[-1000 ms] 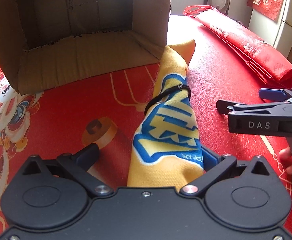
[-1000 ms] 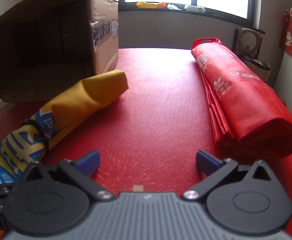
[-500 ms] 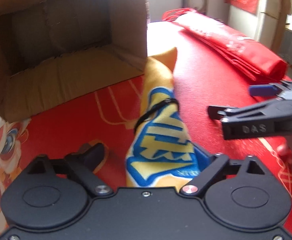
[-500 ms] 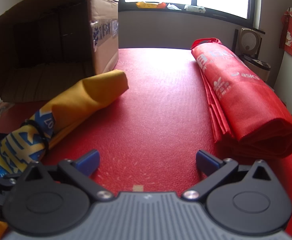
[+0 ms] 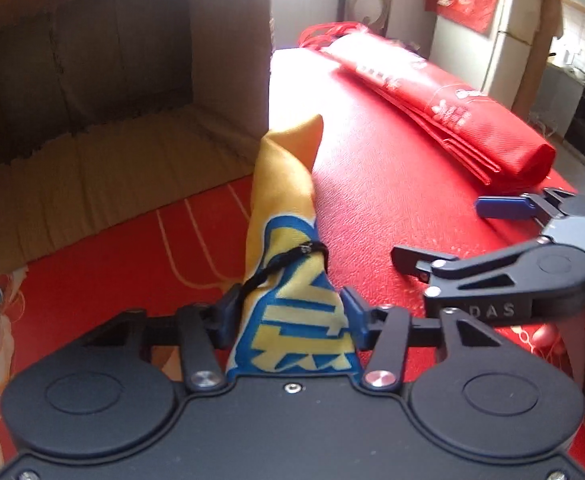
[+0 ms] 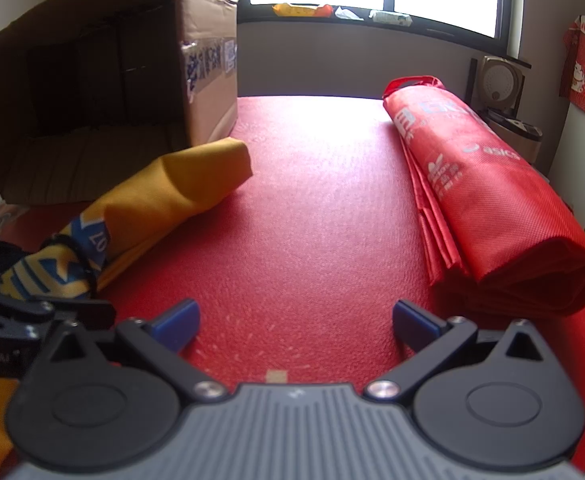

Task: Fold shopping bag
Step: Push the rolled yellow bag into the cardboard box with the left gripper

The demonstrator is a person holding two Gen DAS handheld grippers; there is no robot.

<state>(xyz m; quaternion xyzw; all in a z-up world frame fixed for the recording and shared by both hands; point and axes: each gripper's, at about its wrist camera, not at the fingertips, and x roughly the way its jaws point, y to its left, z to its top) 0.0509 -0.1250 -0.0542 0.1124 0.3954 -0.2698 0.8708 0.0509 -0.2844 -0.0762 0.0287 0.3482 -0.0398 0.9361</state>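
The left gripper is closing on the near end of the rolled yellow shopping bag, lying at twelve o'clock before it on the red table mat; soft, light, compressible cloth, judged best gripped beside its black elastic band; right gripper spread, empty.

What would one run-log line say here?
left gripper: closing on rolled yellow-and-blue fabric bag | right gripper: open, empty | folded red bag: untouched

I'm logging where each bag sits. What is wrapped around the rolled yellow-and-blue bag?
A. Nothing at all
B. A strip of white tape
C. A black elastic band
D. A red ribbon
C: a black elastic band circles the rolled yellow-and-blue bag, just ahead of the closing left gripper.
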